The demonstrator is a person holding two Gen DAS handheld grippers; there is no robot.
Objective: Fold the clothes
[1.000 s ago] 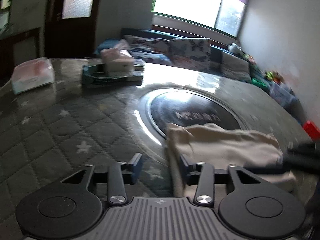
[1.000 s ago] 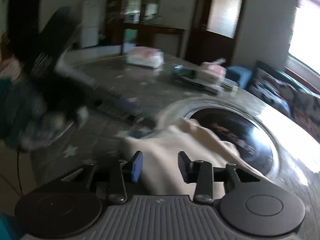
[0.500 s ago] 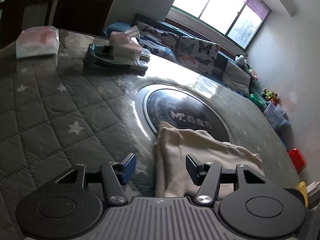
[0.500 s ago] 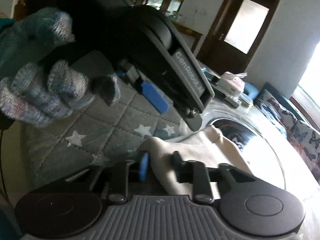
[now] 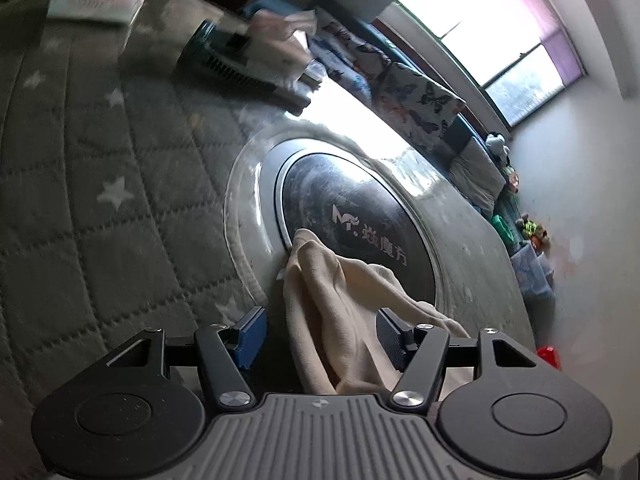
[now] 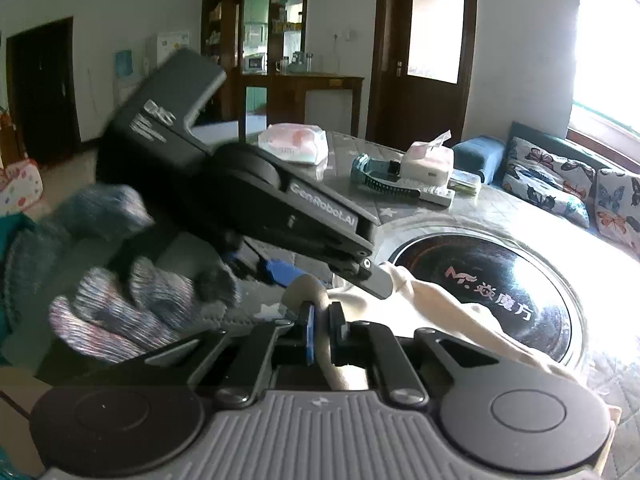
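Observation:
A cream cloth (image 5: pixel 340 304) lies bunched on the quilted star-patterned table (image 5: pixel 100 152), partly over a round black disc (image 5: pixel 360 204). My left gripper (image 5: pixel 322 336) is open, and a raised fold of the cloth runs between its jaws without being pinched. My right gripper (image 6: pixel 322 330) is shut on the near edge of the cream cloth (image 6: pixel 440 300), which loops up over the pads. In the right wrist view a gloved hand (image 6: pixel 120 300) holds the left gripper (image 6: pixel 330 278) just above and behind that pinched edge.
At the table's far side are a pink tissue pack (image 6: pixel 294 144), a tissue box (image 6: pixel 430 160) and a green-and-black device (image 6: pixel 380 178). A sofa with butterfly cushions (image 6: pixel 552 184) runs beyond the table under a bright window (image 5: pixel 500 40).
My right gripper closed on the cloth's edge. The left gripper spread its jaws wider and rolled, so its view tilted. The cloth went from lying flat to being bunched and raised.

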